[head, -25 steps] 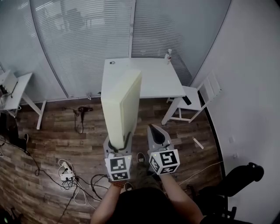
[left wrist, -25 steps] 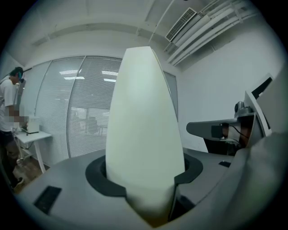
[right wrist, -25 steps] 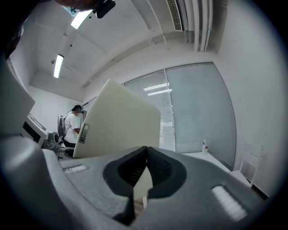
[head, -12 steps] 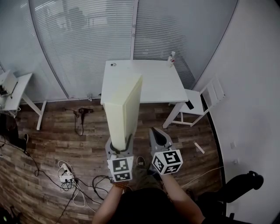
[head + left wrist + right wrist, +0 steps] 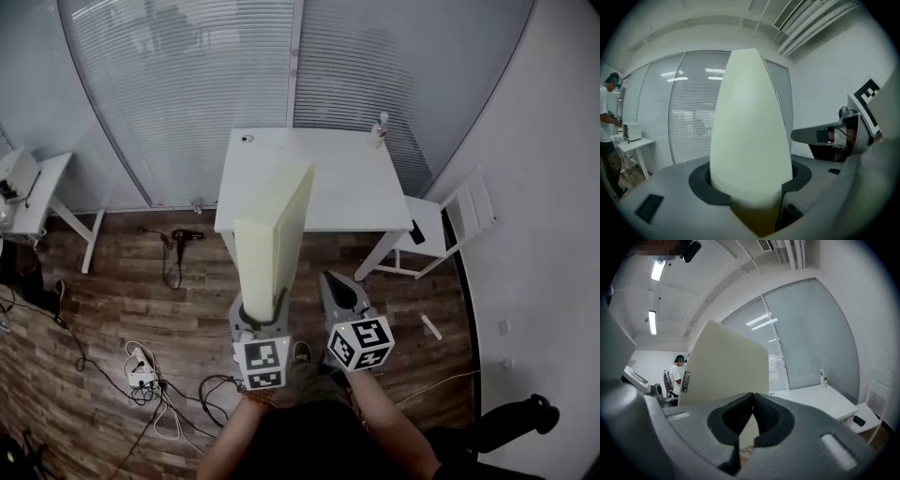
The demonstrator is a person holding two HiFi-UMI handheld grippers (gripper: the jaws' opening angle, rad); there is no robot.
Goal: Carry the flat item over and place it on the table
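A cream flat panel point(image 5: 272, 234) stands on edge, pointing up and away from me. My left gripper point(image 5: 260, 314) is shut on its lower end. In the left gripper view the panel point(image 5: 750, 136) fills the gap between the jaws of the left gripper point(image 5: 752, 187). My right gripper point(image 5: 328, 279) floats just to the right of the panel, shut and empty. From the right gripper view the panel's broad face point(image 5: 726, 366) shows to the left, beyond the closed right gripper point(image 5: 752, 399). The white table point(image 5: 347, 178) lies ahead, behind the panel.
A small bottle point(image 5: 382, 129) stands at the table's far right corner. A white folding chair point(image 5: 459, 220) with a phone point(image 5: 415, 232) stands right of the table. A hair dryer point(image 5: 178, 235), cables and a power strip point(image 5: 141, 370) lie on the floor at left. A person point(image 5: 608, 122) stands by a side desk point(image 5: 23, 187).
I have moved toward the table, which now sits a little lower and larger in the head view. Both grippers hold the same pose, the left still clamped on the panel.
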